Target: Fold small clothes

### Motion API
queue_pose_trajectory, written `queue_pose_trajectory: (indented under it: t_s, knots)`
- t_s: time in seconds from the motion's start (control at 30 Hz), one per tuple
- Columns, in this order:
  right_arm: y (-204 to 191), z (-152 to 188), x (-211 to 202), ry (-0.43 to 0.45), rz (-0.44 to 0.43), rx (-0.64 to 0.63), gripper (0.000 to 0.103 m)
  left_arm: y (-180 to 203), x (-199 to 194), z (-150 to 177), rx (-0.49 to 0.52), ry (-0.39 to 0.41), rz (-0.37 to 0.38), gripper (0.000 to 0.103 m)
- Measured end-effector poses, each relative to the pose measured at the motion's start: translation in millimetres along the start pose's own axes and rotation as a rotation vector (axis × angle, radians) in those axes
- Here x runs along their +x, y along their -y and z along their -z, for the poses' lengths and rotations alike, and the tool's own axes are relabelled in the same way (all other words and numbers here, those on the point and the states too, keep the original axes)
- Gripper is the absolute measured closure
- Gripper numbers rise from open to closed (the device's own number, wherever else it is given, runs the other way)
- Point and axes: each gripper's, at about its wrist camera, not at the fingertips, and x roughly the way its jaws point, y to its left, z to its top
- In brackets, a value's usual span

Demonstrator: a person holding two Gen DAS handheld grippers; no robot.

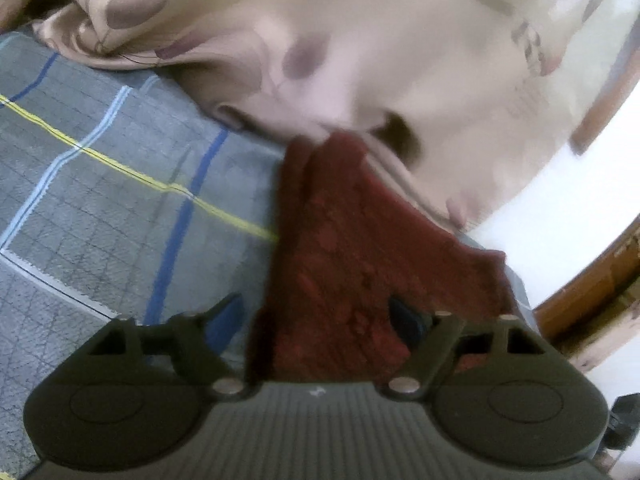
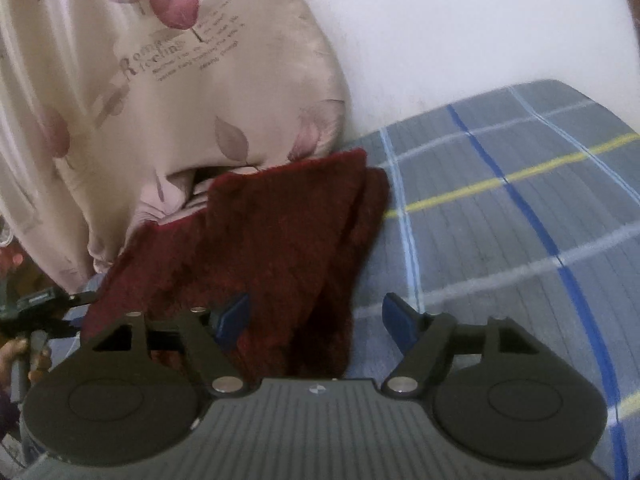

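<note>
A dark red fuzzy cloth (image 1: 352,248) lies folded on the grey plaid bedsheet (image 1: 100,184), its far end against a beige pillow. My left gripper (image 1: 316,316) stands open, low over the cloth's near end; the cloth fills the gap and laps over the right fingertip, while the left finger (image 1: 224,312) is clear of it. In the right wrist view the same cloth (image 2: 280,240) lies ahead. My right gripper (image 2: 316,320) is open too, one blue pad (image 2: 234,320) over the cloth and the other over the bare sheet (image 2: 500,240). Neither gripper holds anything.
A beige leaf-printed pillow (image 2: 160,80) is piled behind the cloth, with a white wall (image 2: 460,32) beyond. A wooden bed frame (image 1: 580,300) curves along the right edge. The left gripper (image 2: 40,308) and a hand (image 2: 16,356) show at the right view's left edge.
</note>
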Motion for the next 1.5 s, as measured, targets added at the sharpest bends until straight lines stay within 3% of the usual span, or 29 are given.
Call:
queue_pose_trajectory:
  t_s: [0.17,0.27,0.33,0.5,0.7,0.87,0.97,1.0,1.07,1.2,1.37,1.5]
  knots:
    - [3.5,-0.5,-1.3,-0.006,0.001,0.033,0.023,11.4,2.6,-17.0,0.094,0.005,-0.007,0.021]
    - [3.9,-5.4,1.8,-0.004,-0.007,0.054,0.020,13.9,10.8,-25.4,0.110,-0.030,0.032,0.021]
    - [2.9,-8.6,5.1,-0.009,-0.011,0.054,0.019,16.2,15.3,-26.9,0.127,-0.031,0.018,0.021]
    - [-3.7,-14.1,11.0,-0.023,-0.022,0.042,0.018,8.1,17.4,-20.2,0.096,-0.042,0.043,0.021]
    - [-6.9,-8.5,14.5,-0.055,-0.025,0.018,0.015,-4.6,17.3,-5.1,0.074,-0.108,0.085,0.021]
    - [-3.0,-5.8,19.2,-0.085,-0.043,0.042,0.015,-16.0,15.1,0.2,0.045,-0.110,0.169,0.021]
    - [-5.7,-3.4,23.0,-0.105,-0.058,0.031,0.025,-19.3,13.9,1.2,0.052,-0.104,0.173,0.025]
    - [-6.6,-2.0,23.7,-0.111,-0.063,0.031,0.037,-19.0,13.8,1.7,0.065,-0.107,0.163,0.035]
    - [-8.0,0.2,26.2,-0.125,-0.081,0.034,0.054,-18.5,11.8,2.4,0.093,-0.114,0.132,0.044]
    - [-13.4,1.9,28.1,-0.129,-0.085,0.008,0.074,-22.0,7.6,0.5,0.095,-0.138,0.122,0.055]
    - [-12.0,0.5,25.0,-0.150,-0.106,0.011,0.089,-16.0,3.5,3.6,0.148,-0.181,0.093,0.061]
    - [-8.9,0.9,17.2,-0.170,-0.112,-0.007,0.091,-13.7,-3.8,10.4,0.167,-0.195,0.084,0.061]
